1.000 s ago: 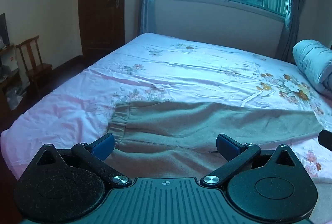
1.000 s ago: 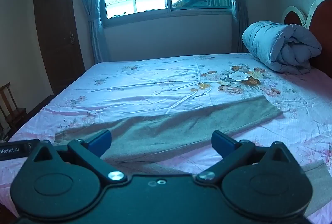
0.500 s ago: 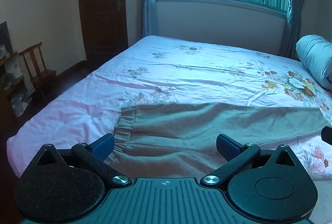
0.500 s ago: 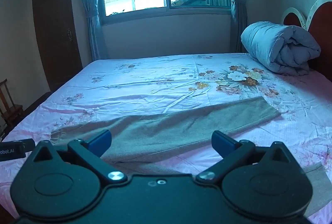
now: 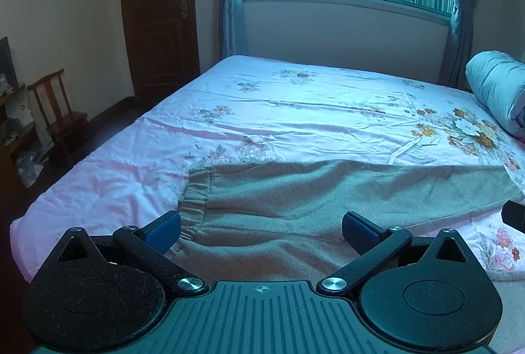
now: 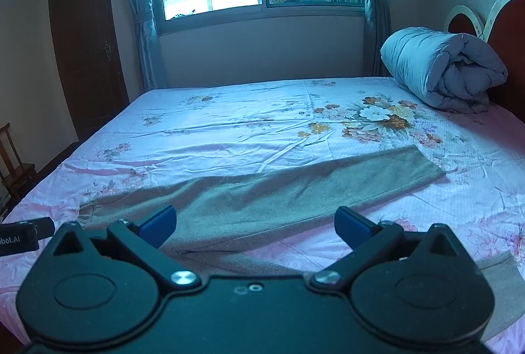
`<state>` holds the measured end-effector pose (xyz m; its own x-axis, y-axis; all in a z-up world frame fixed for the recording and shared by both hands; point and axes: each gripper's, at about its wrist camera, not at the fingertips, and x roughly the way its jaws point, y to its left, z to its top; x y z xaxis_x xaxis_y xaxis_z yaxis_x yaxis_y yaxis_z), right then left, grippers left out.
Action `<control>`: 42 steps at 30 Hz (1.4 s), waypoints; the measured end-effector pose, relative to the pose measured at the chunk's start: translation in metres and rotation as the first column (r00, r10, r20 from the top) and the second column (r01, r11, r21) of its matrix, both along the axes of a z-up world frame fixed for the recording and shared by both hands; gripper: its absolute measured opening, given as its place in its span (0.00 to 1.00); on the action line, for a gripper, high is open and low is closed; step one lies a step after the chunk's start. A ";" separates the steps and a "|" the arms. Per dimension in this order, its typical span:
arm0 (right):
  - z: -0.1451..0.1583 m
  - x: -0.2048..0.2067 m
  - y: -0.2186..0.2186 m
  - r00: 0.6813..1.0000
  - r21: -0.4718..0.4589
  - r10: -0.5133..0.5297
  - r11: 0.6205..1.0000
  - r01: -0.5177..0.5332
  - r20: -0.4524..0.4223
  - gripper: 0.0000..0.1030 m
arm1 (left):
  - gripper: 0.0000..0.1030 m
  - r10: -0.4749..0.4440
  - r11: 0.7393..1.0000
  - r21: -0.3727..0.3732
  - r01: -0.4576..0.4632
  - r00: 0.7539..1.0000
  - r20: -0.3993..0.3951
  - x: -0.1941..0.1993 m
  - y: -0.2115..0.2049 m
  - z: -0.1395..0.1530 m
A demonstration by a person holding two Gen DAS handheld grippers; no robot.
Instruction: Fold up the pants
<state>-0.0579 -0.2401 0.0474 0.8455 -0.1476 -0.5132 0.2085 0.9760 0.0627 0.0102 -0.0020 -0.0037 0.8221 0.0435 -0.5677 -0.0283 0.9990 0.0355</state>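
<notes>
Olive-grey pants (image 5: 328,199) lie on a pink bedsheet (image 5: 295,117) printed with orange, white and pink flowers. The rolled quilt (image 6: 439,68) is pale blue; the gripper fingertips (image 5: 164,226) are blue.

Beyond my pants (image 6: 262,193) the bed (image 6: 229,130) lies open to the window wall; only the rolled duvet (image 6: 439,68) (by the headboard) blocks my right.

**Legible text — one partial label**

Right wrist view, far left edge: a black device (image 6: 19,234) carries white lettering, cut off by the frame — the visible part reads "bot.AI". Leading characters fall outside the picture.

Left wrist view: no readable text; a small white crosshair mark sits on the left gripper (image 5: 261,227) body.
</notes>
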 end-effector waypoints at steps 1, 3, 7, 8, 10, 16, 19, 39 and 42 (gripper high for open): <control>0.000 0.000 -0.001 1.000 0.002 0.000 1.000 0.000 -0.002 0.94 | 1.00 -0.001 1.000 0.001 0.001 1.000 0.000 0.000 0.000 0.000; -0.001 0.000 -0.002 1.000 0.006 0.000 1.000 0.000 -0.003 0.94 | 1.00 -0.002 1.000 0.004 0.002 1.000 -0.002 0.001 0.000 0.000; -0.002 0.000 -0.002 1.000 0.010 0.002 1.000 -0.002 -0.008 0.94 | 1.00 -0.001 1.000 0.005 0.001 1.000 -0.003 0.001 -0.001 0.001; -0.002 0.000 -0.002 1.000 0.010 0.001 1.000 0.000 -0.007 0.94 | 1.00 -0.001 1.000 0.005 0.001 1.000 -0.003 0.001 0.000 0.001; -0.002 0.000 -0.002 1.000 0.011 0.003 1.000 -0.002 -0.007 0.94 | 1.00 -0.003 1.000 0.006 0.003 1.000 -0.003 0.001 -0.001 0.001; -0.002 -0.001 -0.003 1.000 0.013 0.002 1.000 -0.001 -0.007 0.94 | 1.00 -0.004 1.000 0.007 0.004 1.000 0.000 0.001 -0.001 0.001; -0.002 -0.001 -0.004 1.000 0.012 -0.002 1.000 0.002 -0.007 0.94 | 1.00 -0.006 1.000 0.003 0.006 1.000 -0.001 0.000 0.000 0.001; -0.004 -0.002 -0.003 1.000 0.009 -0.006 1.000 0.006 -0.010 0.94 | 1.00 -0.010 1.000 0.010 0.010 1.000 -0.004 0.000 0.000 0.001; -0.004 -0.002 -0.003 1.000 0.009 -0.007 1.000 0.007 -0.010 0.94 | 1.00 -0.010 1.000 0.008 0.010 1.000 -0.004 0.001 0.000 0.000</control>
